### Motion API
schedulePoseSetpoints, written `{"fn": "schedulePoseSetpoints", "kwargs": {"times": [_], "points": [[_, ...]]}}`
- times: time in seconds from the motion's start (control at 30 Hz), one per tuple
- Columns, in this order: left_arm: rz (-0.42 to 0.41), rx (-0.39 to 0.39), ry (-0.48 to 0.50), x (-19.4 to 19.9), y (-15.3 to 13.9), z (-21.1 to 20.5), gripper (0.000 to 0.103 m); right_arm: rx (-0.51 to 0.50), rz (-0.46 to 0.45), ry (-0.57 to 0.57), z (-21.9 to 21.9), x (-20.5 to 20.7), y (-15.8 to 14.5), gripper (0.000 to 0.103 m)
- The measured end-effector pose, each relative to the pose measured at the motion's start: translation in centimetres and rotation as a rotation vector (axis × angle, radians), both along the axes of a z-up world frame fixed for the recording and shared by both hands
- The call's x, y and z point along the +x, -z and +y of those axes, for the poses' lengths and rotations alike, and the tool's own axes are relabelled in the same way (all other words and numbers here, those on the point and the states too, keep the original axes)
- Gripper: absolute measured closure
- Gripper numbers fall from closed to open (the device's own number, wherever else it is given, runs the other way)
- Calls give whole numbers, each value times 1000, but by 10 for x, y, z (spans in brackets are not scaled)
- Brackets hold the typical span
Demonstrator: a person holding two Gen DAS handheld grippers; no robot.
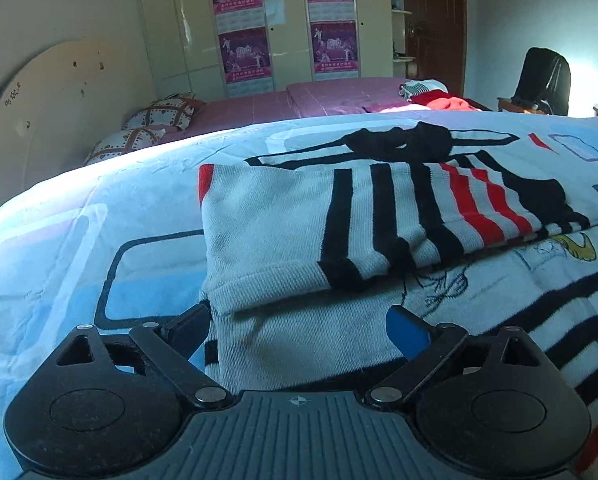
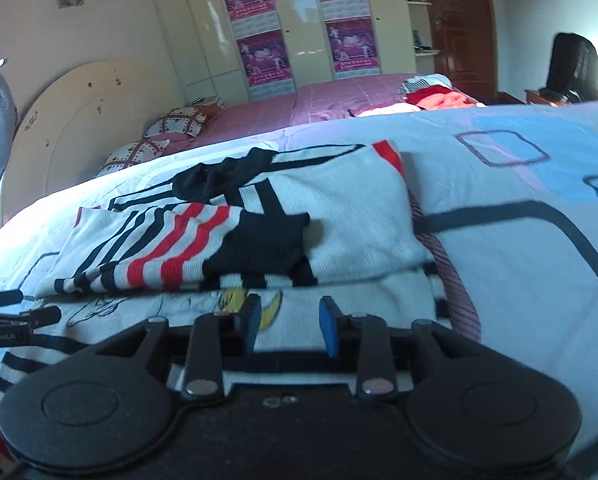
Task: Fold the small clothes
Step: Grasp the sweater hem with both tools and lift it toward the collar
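The bed [image 1: 99,216] runs past both frames' edges under a printed sheet. On it lies the sweater [image 1: 299,224], partly folded; its near hem is hidden behind both tool bodies. The left tongs [image 1: 299,330] stand spread wide over the near white cloth, pinching nothing. The right tongs [image 2: 287,330] are part-spread just short of the fold, also with nothing between the pads.

Matte black left handheld gripper [image 1: 299,330] with ribbed grey centre plate, round side housings and silver pivot screws. The black right handheld gripper [image 2: 287,330] carries blue finger pads [image 2: 327,326]; white lettering marks the left unit's edge.
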State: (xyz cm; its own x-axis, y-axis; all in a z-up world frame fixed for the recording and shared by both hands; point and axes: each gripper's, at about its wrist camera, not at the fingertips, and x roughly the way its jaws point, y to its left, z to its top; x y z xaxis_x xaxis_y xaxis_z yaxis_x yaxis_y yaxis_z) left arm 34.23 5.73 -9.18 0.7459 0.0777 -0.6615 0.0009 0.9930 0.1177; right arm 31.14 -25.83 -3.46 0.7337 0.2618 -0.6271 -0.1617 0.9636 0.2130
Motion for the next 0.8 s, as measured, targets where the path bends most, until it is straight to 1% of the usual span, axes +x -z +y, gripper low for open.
{"fn": "schedulePoseSetpoints", "kwargs": {"times": [0.03,0.13,0.2,0.23,0.3,0.37,0.4,0.43,0.47,0.53,0.6,0.67,0.73,0.8], "points": [[3,-5,8,-6,-1,0,9,12,6,19,-4,-9,-1,62],[10,-12,25,-24,-3,3,9,32,24,65,-15,-33,-3,59],[22,-39,43,-41,-5,7,9,48,52,86,-25,-46,-2,59],[32,-68,50,-51,-6,11,9,57,66,90,-30,-52,-2,59],[54,-152,54,-73,-6,23,9,73,84,95,-43,-67,-2,58],[85,-270,33,-98,-2,39,11,106,98,98,-57,-81,-2,57],[100,-342,28,-110,0,47,21,127,106,101,-65,-88,-1,56],[109,-424,10,-124,4,57,25,151,115,107,-74,-94,1,54],[111,-516,-12,-137,7,67,29,192,127,106,-82,-100,3,54],[110,-658,-39,-161,16,82,32,272,156,96,-98,-113,10,52],[120,-741,-54,-180,21,87,33,316,173,104,-111,-128,17,52],[146,-821,-41,-195,27,84,33,372,203,110,-122,-141,24,52],[157,-835,-27,-207,31,73,33,439,238,100,-130,-154,34,54],[160,-860,-29,-218,33,66,33,506,248,90,-135,-165,42,56]]}}
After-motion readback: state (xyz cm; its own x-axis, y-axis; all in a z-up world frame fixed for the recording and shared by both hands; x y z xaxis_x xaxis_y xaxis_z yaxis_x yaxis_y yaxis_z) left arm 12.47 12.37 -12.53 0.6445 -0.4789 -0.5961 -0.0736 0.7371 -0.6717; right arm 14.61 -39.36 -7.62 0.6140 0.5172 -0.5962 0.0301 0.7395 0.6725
